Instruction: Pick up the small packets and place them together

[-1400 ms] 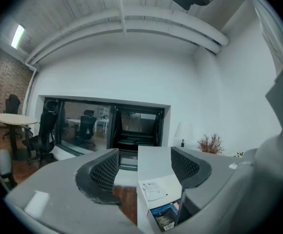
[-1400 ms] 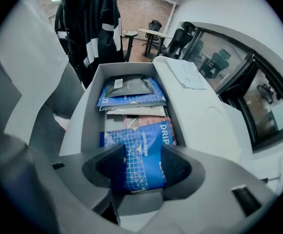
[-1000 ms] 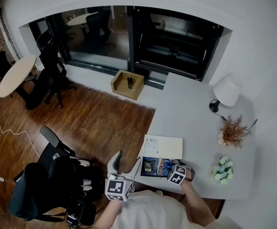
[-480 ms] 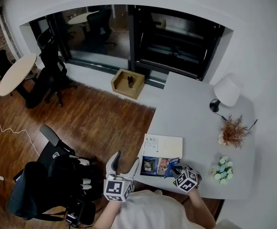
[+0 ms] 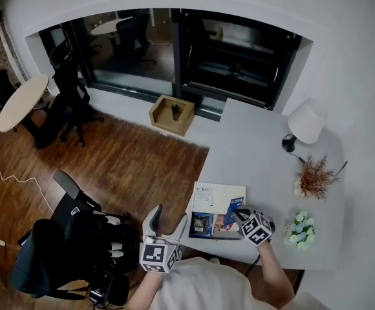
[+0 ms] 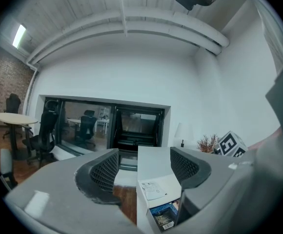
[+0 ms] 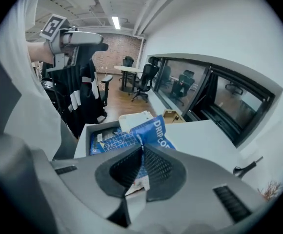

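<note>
- The right gripper (image 7: 140, 147) has its jaws closed flat on a blue drip-coffee packet (image 7: 153, 130). The pads pinch the packet's lower part; its printed upper part stands out beyond the jaw tips, clear of anything beneath.
- The left gripper (image 6: 144, 165) has its jaws a modest gap apart with nothing between them. It holds nothing.
- An open box (image 5: 203, 226) sits on the tabletop (image 5: 252, 154) near the front edge, below and behind the right jaws. Further blue and dark packets lie inside it. Seen from the left jaws, the box is ahead and low, nearer the right-hand jaw.
- A white flap (image 5: 220, 194), apparently the box's lid, lies just beyond the box.
- Handling assessment: the packet looks to be a thin, light foil or film sachet. It is likely limp rather than stiff and will bend or swing when carried.
- The surface appears glossy, so slippage under a light pinch is a fair risk.
- Recommended hold: across a flat sealed margin, well in from the corner, with moderate pressure. Contents are probably not fragile, though hard squeezing over the filled middle may crush or burst the sachet.
</note>
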